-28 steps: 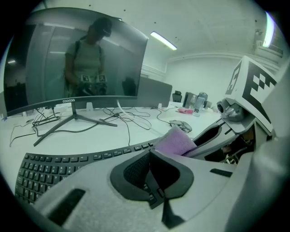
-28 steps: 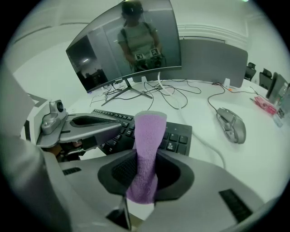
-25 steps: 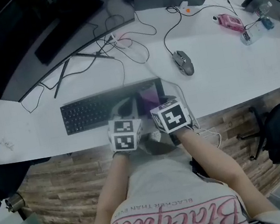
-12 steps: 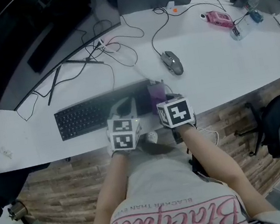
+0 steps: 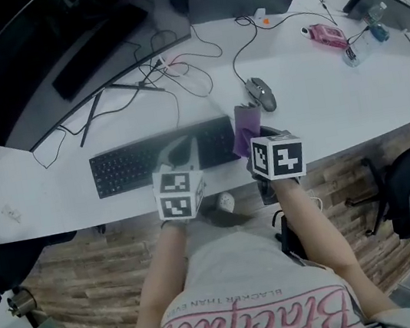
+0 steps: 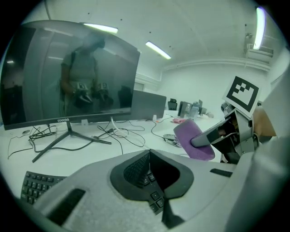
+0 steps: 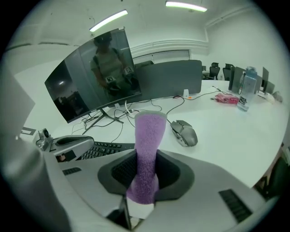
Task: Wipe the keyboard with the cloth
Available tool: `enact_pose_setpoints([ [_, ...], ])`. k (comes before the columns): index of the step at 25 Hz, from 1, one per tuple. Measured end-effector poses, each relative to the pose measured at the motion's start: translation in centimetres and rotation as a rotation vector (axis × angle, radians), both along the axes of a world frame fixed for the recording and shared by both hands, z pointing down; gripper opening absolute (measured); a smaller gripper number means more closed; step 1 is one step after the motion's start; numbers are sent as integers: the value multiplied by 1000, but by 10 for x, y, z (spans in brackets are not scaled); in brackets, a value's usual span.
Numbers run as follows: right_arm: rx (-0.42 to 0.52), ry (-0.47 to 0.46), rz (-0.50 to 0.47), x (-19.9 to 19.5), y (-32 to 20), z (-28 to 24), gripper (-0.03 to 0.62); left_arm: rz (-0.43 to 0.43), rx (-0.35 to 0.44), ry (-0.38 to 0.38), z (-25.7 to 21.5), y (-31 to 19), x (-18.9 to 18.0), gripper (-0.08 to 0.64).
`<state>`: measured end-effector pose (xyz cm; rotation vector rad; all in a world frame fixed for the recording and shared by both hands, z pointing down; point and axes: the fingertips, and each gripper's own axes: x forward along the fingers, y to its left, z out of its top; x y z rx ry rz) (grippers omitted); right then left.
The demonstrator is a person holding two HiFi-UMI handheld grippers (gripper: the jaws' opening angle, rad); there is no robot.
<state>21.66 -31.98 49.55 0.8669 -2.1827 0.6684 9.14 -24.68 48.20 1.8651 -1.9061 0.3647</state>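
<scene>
While the right gripper (image 7: 146, 170) clamps the cloth (image 7: 149, 136), the closed left gripper (image 6: 149, 154) faces a coocaa monitor (image 6: 68, 72).

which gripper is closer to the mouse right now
Right. The right gripper, holding the purple cloth, sits just short of the mouse; the left gripper is over the keyboard, farther to its left.
</scene>
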Motion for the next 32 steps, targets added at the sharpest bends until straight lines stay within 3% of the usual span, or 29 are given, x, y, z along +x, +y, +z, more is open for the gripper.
enact_pose_setpoints([
  [4,42,-65,-34,-21,10,-27,91,-12,49,-19,-29,12,-16,5],
  [10,111,-256,-140,-74,48,-74,91,-14,108,-60,-67,37,-42,5],
  [22,370,-377,-303,-159,116,-147,91,-4,264,-143,-136,79,-88,5],
  [32,441,-389,-313,-205,149,-165,91,-26,338,-178,-162,106,-125,5],
])
